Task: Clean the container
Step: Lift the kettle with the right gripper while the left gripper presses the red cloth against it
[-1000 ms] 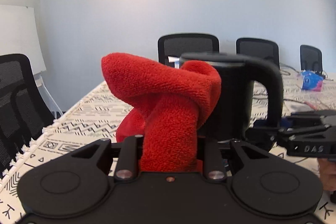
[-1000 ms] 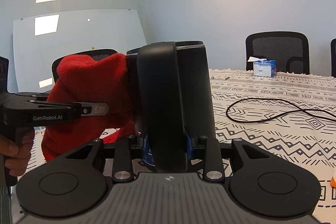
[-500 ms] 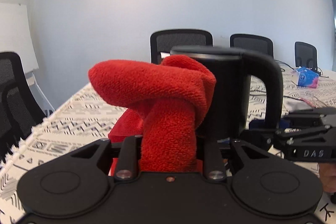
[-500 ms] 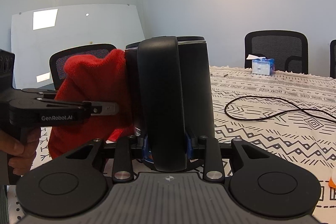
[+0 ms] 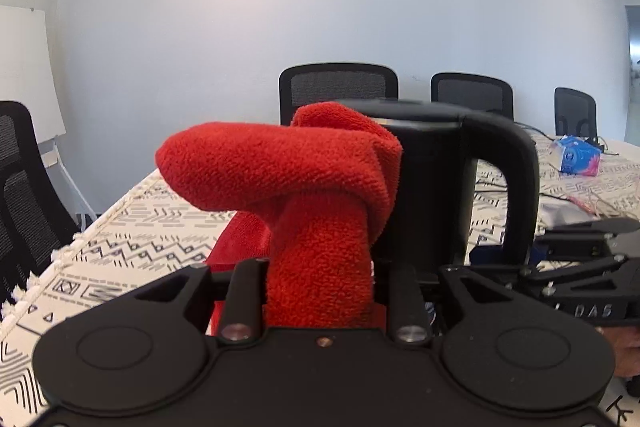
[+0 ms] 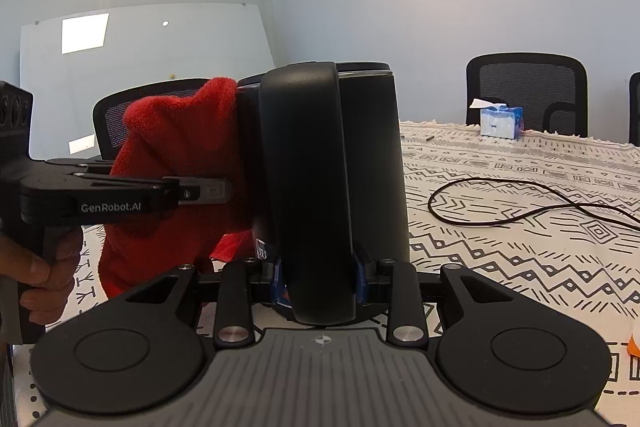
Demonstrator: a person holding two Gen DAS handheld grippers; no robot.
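Observation:
A black container with a thick loop handle (image 5: 516,187) stands upright above the patterned tablecloth (image 6: 520,227). My right gripper (image 6: 320,287) is shut on that handle (image 6: 308,187), its blue pads (image 6: 360,279) clamping the lower part. My left gripper (image 5: 320,291) is shut on a bunched red cloth (image 5: 280,167), which presses against the container's side wall (image 5: 432,195) near the rim. Seen from the right wrist, the red cloth (image 6: 176,163) covers the container's left flank, with the left gripper's fingers (image 6: 200,191) reaching in from the left.
A black cable (image 6: 520,203) loops across the tablecloth to the right. A blue tissue box (image 6: 500,121) sits at the far table edge, another (image 5: 576,159) to the right. Black office chairs (image 5: 340,91) ring the table. A hand (image 6: 44,267) grips the left tool.
The red cloth has slid up the container's side toward its rim, and the left view has swung slightly, with the container sitting lower and more to the right in it.

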